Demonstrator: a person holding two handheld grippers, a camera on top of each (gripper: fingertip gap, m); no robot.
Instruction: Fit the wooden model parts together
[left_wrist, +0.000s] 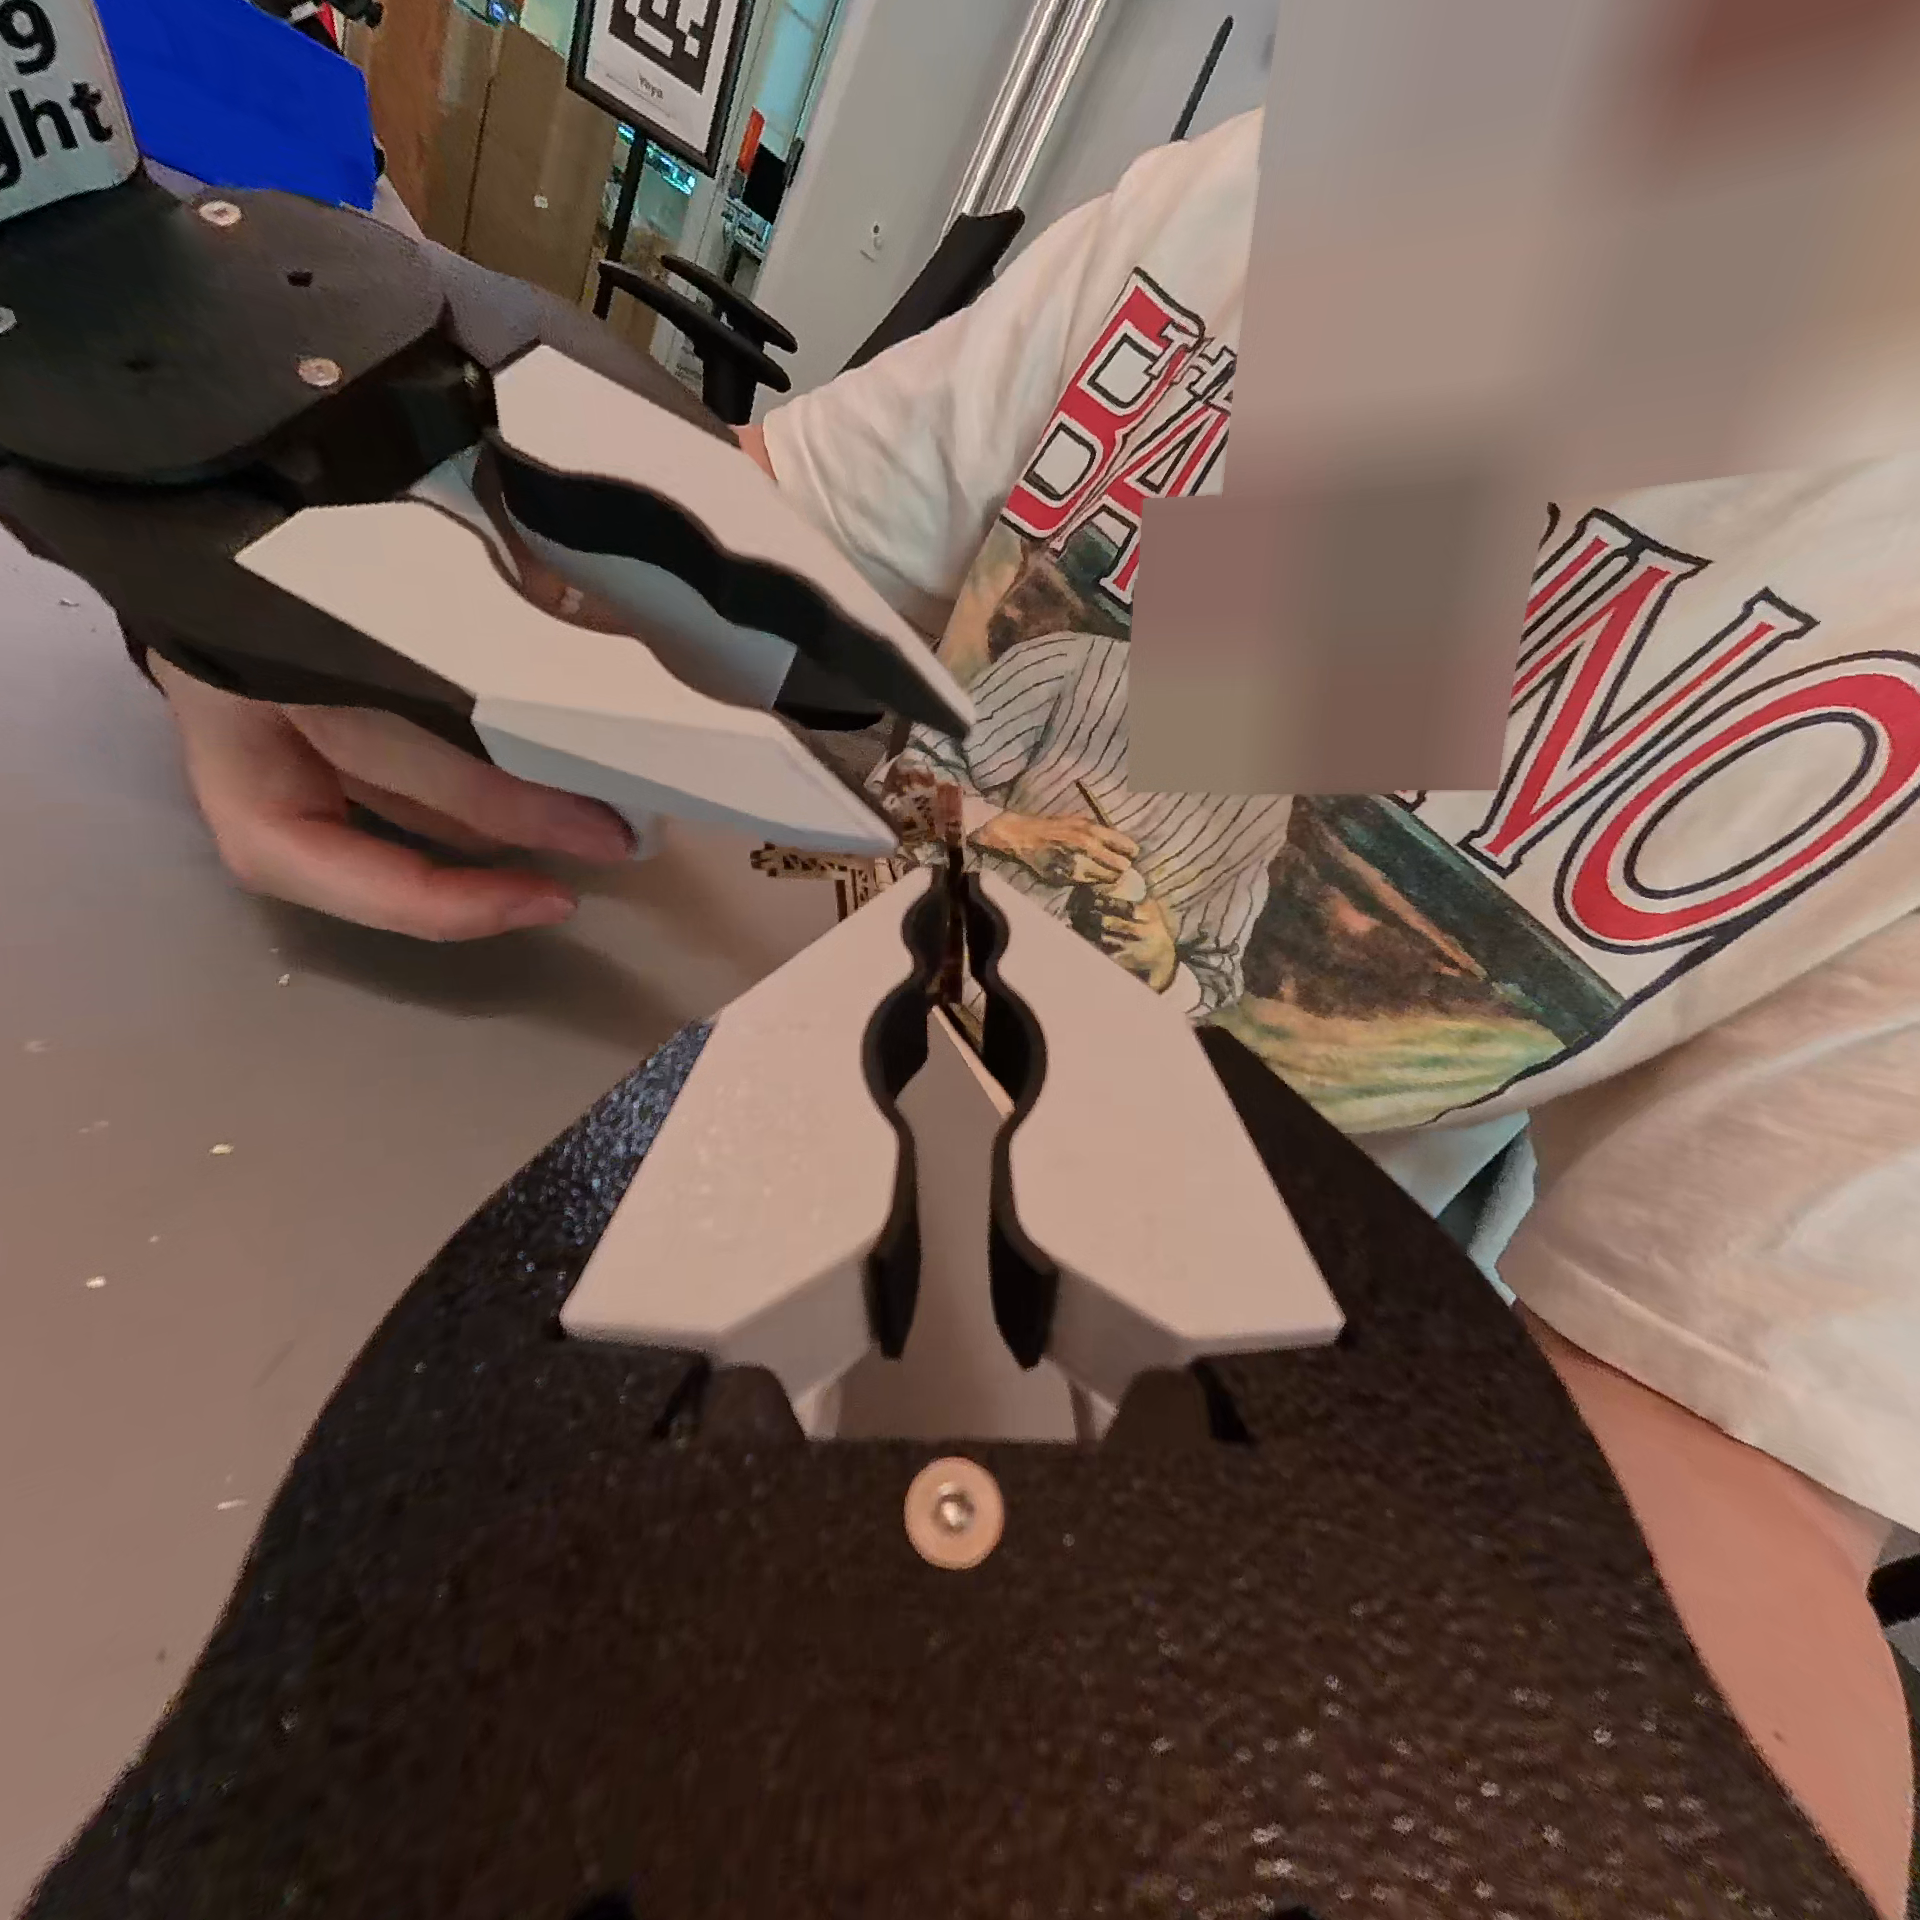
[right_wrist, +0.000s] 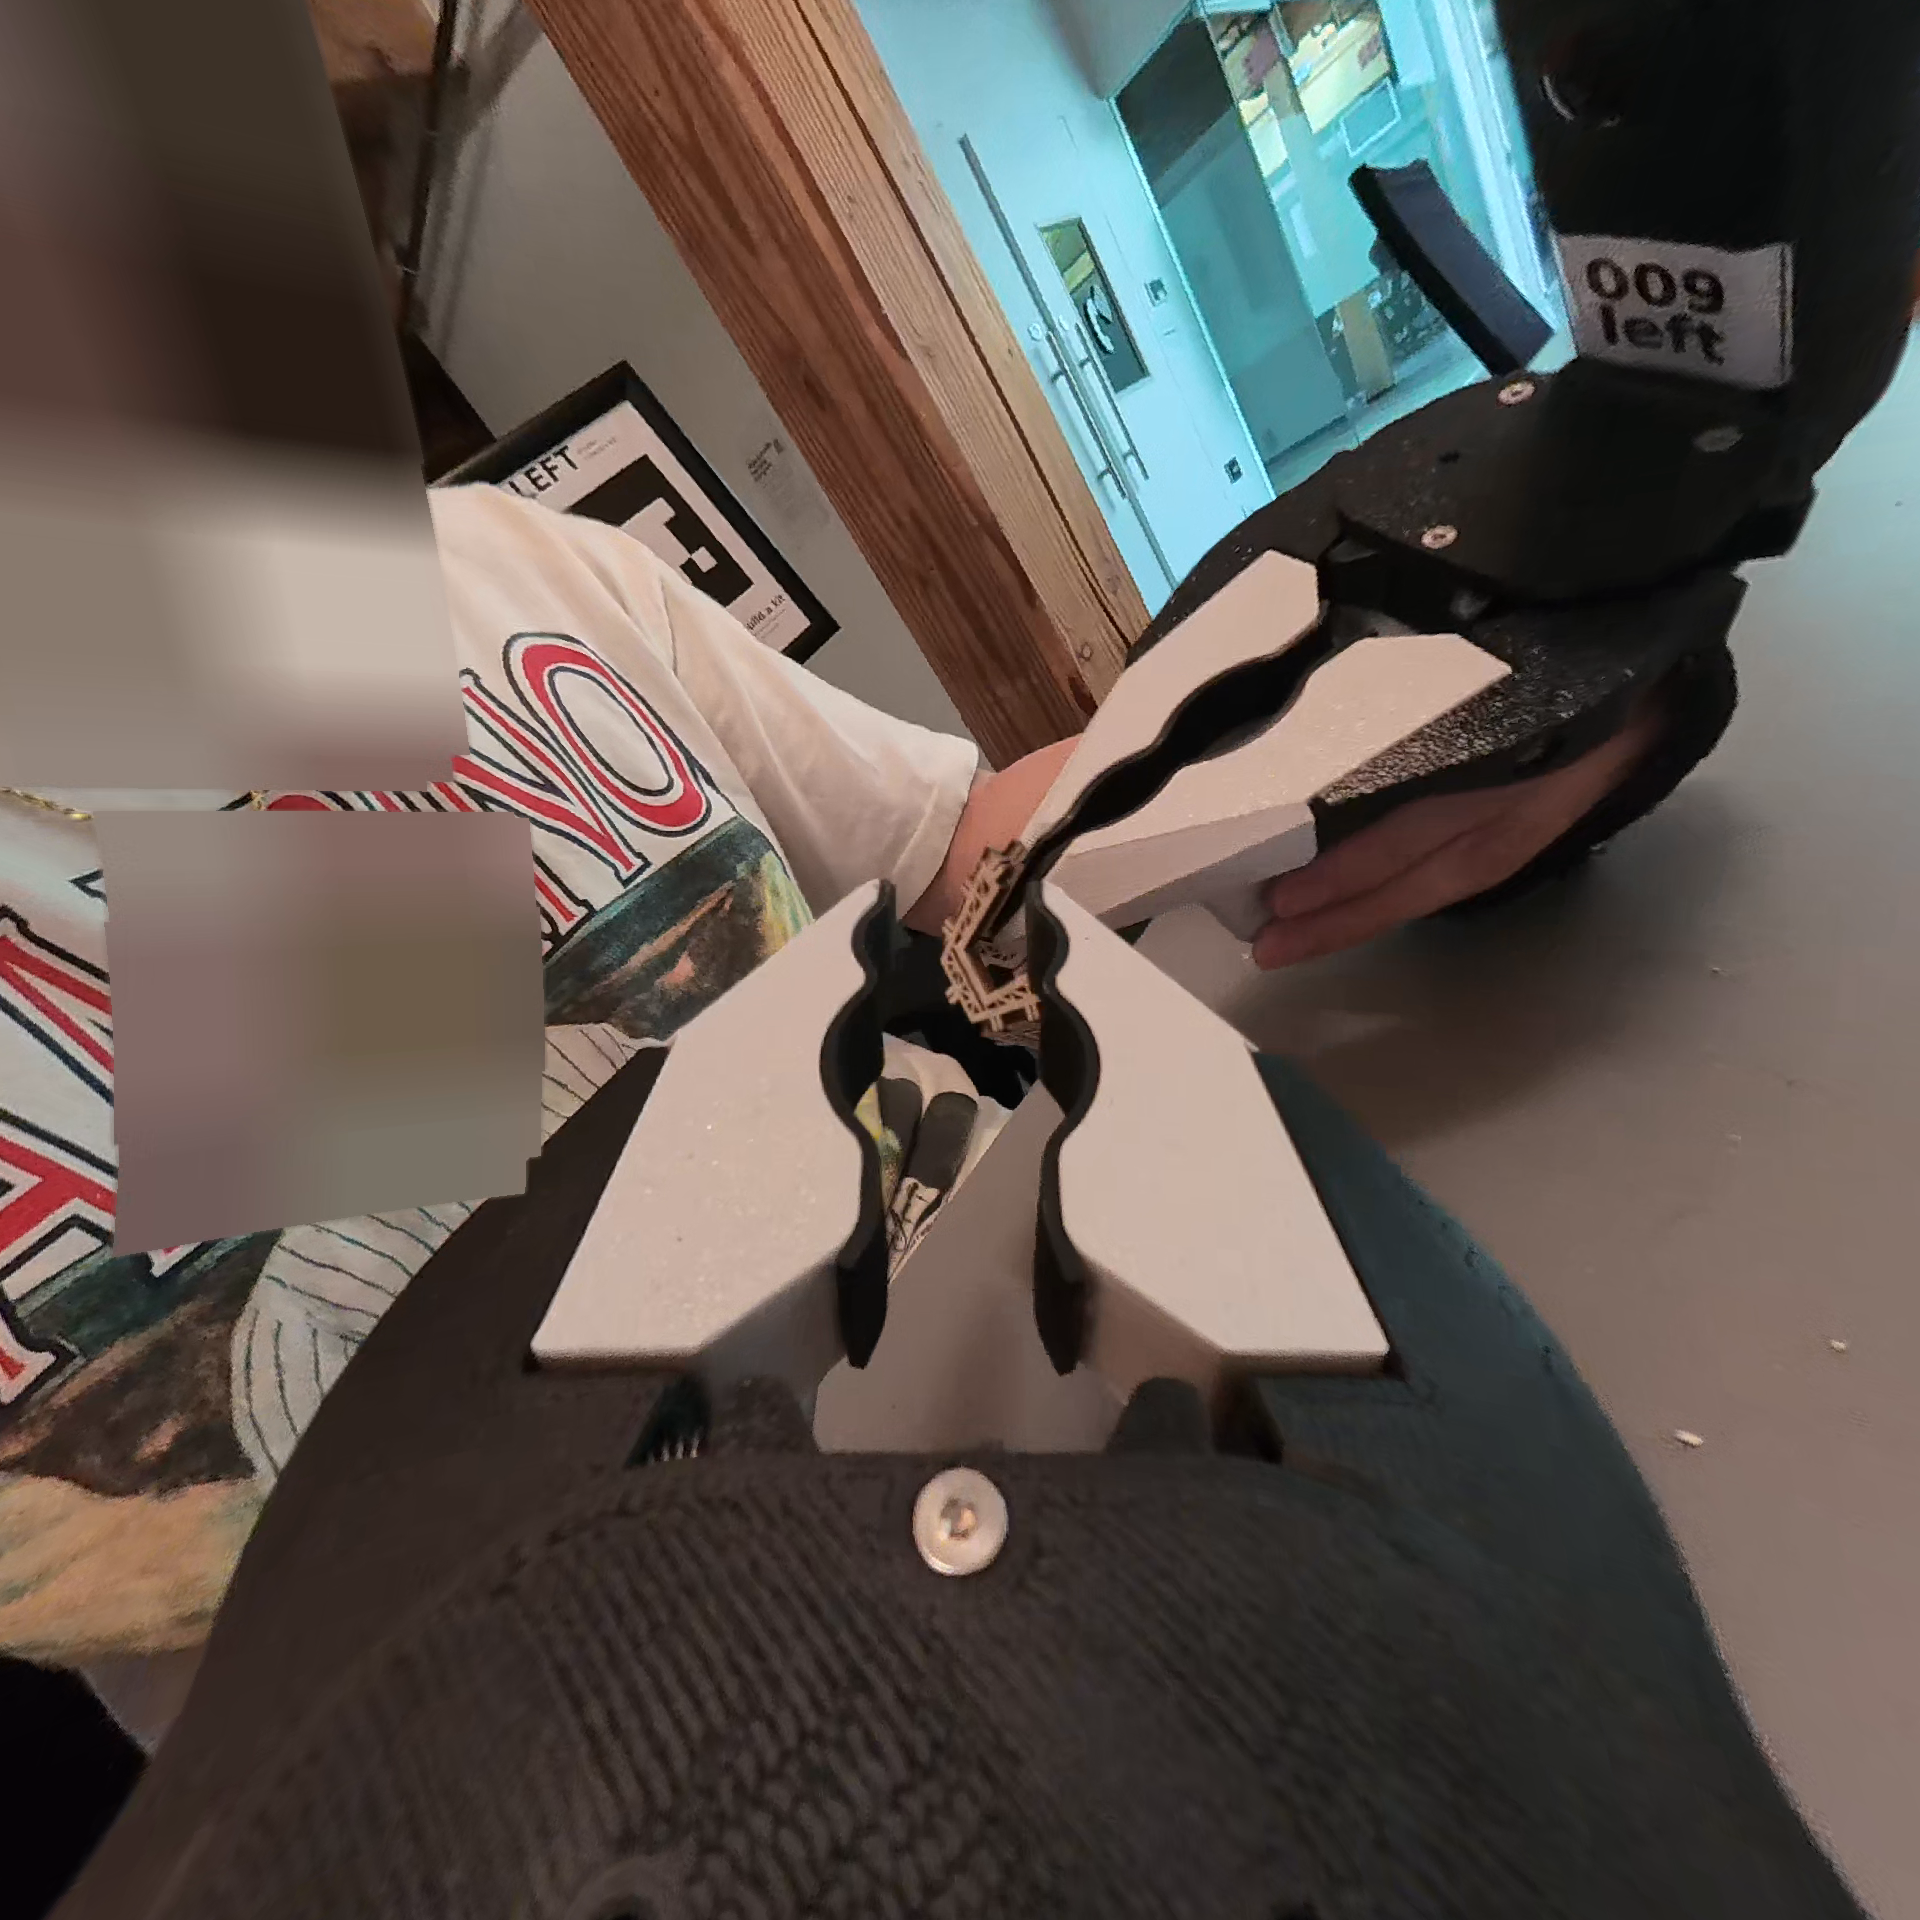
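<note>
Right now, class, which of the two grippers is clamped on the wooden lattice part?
The left gripper: its fingers pinch the wooden lattice part at the tips, while the right gripper has its fingers apart, with a clear gap between them.

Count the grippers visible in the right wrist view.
2. The right gripper fills the foreground, open. The left gripper reaches in from the upper right, shut on the wooden model part.

wooden model part (right_wrist: 992, 961) pinched at left gripper (left_wrist: 951, 894) tips, just ahead of right gripper (right_wrist: 961, 914) tips, between its fingers, right gripper up-left of left's tips, nearly touching, table (left_wrist: 312, 1091) below both, person's torso (left_wrist: 1558, 935) behind
</note>
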